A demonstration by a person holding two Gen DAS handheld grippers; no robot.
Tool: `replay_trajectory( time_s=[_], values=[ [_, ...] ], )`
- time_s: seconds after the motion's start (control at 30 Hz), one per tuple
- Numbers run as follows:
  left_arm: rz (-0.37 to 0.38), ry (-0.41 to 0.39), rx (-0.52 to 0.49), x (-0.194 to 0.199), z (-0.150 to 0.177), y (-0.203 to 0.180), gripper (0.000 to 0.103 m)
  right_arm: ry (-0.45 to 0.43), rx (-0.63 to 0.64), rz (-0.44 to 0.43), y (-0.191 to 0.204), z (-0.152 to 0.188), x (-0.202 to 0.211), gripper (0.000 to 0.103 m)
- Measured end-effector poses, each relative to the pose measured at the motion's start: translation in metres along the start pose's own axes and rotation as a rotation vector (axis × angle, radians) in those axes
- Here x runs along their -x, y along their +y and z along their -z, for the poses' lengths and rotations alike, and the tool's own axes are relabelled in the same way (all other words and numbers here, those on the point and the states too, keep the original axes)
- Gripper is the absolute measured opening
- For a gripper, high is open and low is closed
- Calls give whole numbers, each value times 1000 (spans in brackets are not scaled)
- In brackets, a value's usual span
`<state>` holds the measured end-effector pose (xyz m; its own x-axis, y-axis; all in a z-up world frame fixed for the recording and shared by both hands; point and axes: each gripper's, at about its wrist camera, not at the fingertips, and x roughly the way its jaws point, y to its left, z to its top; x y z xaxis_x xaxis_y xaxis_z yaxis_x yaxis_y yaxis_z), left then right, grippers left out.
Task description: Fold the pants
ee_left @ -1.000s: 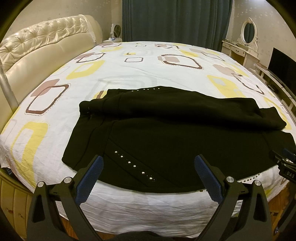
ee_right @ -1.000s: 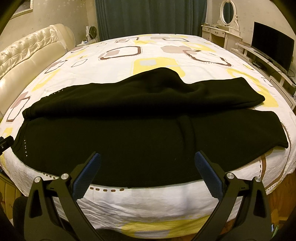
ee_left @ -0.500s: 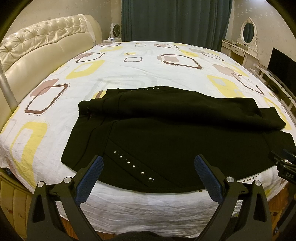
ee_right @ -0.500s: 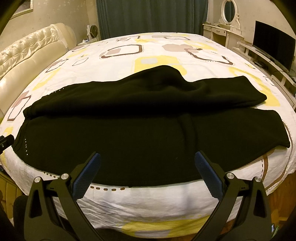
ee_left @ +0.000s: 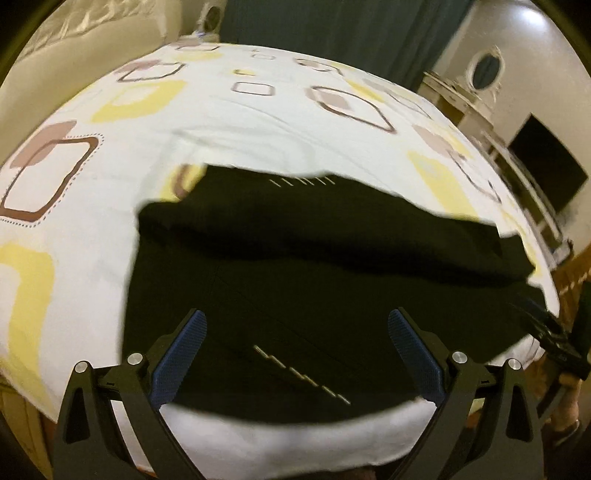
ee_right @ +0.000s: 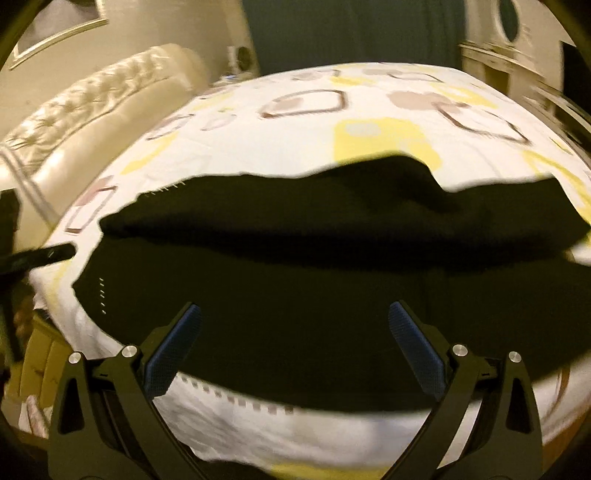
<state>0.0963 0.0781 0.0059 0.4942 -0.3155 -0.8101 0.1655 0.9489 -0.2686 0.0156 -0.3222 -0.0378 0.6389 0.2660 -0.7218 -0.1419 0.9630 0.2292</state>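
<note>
**Both tools wide apart over black pants on the bed**

Left wrist view first, and it's a blurry one. Far left, the cream headboard [ee_left: 55,48] fills the upper left corner, with the patterned bedsheet [ee_left: 92,229] curving down below it, all white ground with yellow and brown squares. Moving in, the black pants [ee_left: 314,288] lie across the middle and lower part of the frame, spread flat on the bed, one layer lying over another with a soft ridge running across the middle. A streaked row of silver studs [ee_left: 301,373] shows low and centre, another short row near the top edge of the cloth. The left tool [ee_left: 295,347] sits at the bottom, its blue pads spread well apart, nothing between them, hovering over the near edge of the pants. On the far right edge, the right tool [ee_left: 550,332] pokes in, dark and blurred, near the cloth's right end.

Over to the right wrist view. The headboard [ee_right: 92,107] is upper left again, then the pants [ee_right: 332,295] stretch nearly the full width of the frame, near edge close to the bed's edge. The right tool [ee_right: 295,339] at the bottom stands open too, pads wide, gripping nothing. Dark curtain [ee_right: 351,33] up top.
</note>
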Motion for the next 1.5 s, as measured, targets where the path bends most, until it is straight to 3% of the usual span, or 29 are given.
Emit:
replay_trajectory(
  time_s=[0.1, 0.3, 0.4, 0.57, 0.77, 0.97, 1.03, 1.13, 1.17, 1.2, 1.23, 1.3, 1.4, 1.5],
  values=[
    [104, 43, 51, -15, -40, 43, 98, 7, 28, -64, -11, -37, -13, 101],
    [167, 130, 37, -64, -99, 88, 98, 57, 35, -125, -43, -113, -59, 101],
    [198, 166, 47, -91, -115, 99, 98, 142, 13, -159, -65, -141, -100, 101],
    [243, 227, 104, -130, -128, 111, 98, 242, -23, -189, -88, -154, -144, 101],
    [244, 233, 64, -143, -135, 109, 98, 363, -8, -289, -89, -151, -180, 101],
    [239, 258, 5, -148, -137, 100, 98, 420, 68, -261, -77, -147, -192, 95],
    [251, 268, -9, -148, -136, 96, 91, 431, 88, -272, -73, -147, -192, 82],
    [186, 267, -37, -151, -135, 90, 68, 461, 145, -263, -66, -144, -192, 51],
    [169, 266, -44, -151, -135, 89, 65, 472, 150, -269, -64, -143, -194, 31],
    [142, 262, -49, -151, -136, 89, 47, 486, 146, -286, -63, -143, -195, 11],
    [135, 266, -42, -153, -140, 90, 32, 488, 160, -285, -60, -143, -194, 9],
    [170, 268, -8, -151, -143, 93, 23, 467, 202, -240, -52, -144, -190, 8],
    [125, 190, -42, -137, -156, 85, 18, 355, 196, -175, -48, -164, -173, 8],
    [161, 77, -6, -109, -171, 84, 16, 212, 217, -126, -42, -176, -147, 8]
  ],
)
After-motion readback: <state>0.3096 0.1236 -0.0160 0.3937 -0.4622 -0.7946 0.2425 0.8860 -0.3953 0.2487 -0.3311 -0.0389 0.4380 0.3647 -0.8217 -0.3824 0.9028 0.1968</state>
